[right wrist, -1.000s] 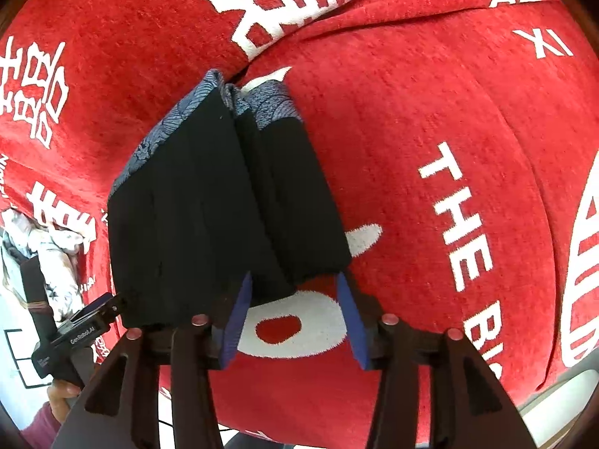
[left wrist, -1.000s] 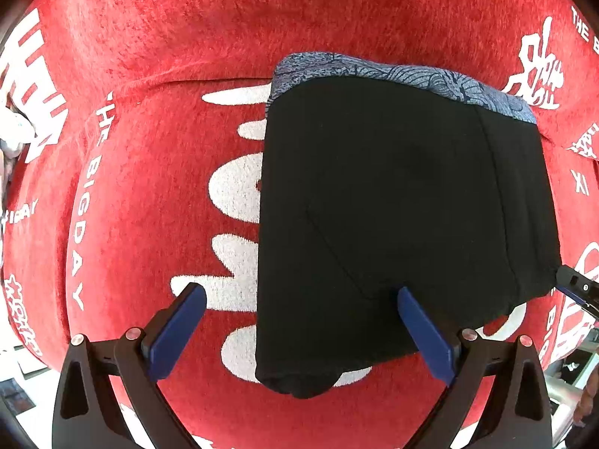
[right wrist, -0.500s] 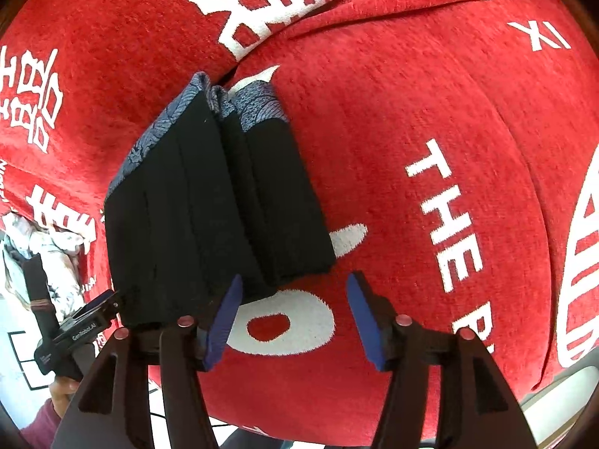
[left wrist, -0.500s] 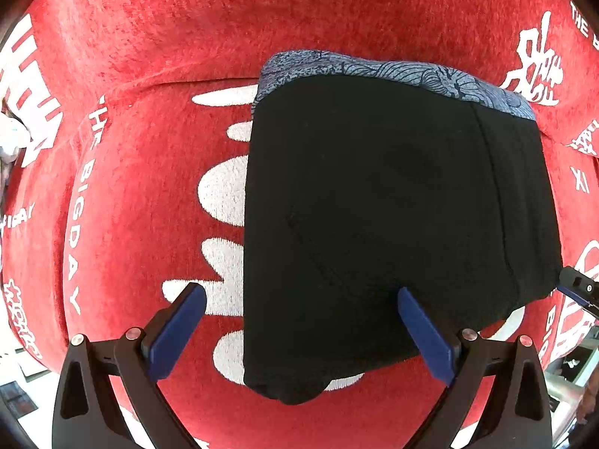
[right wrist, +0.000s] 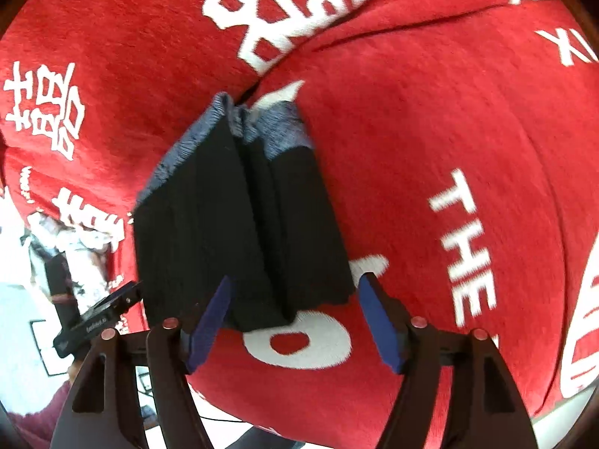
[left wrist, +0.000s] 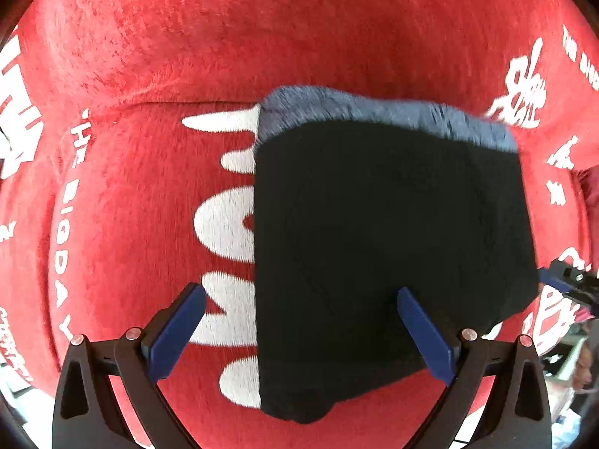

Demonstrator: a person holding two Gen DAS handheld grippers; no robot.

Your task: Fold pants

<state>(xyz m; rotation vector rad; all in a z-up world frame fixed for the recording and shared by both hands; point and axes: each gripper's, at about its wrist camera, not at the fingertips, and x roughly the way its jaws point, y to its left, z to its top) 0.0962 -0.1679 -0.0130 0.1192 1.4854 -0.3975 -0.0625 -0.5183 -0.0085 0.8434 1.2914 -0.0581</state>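
The folded black pants [left wrist: 389, 254], with a grey-blue patterned waistband [left wrist: 382, 112] at the far end, lie on a red cover [left wrist: 262, 37] printed with white lettering. The left hand-held gripper [left wrist: 301, 316] hovers over their near edge with jaws spread wide, gripping nothing. The right hand-held gripper [right wrist: 295, 316] is opening; the near corner of the pants sits between its blue pads [right wrist: 211, 321], which no longer press on the cloth.
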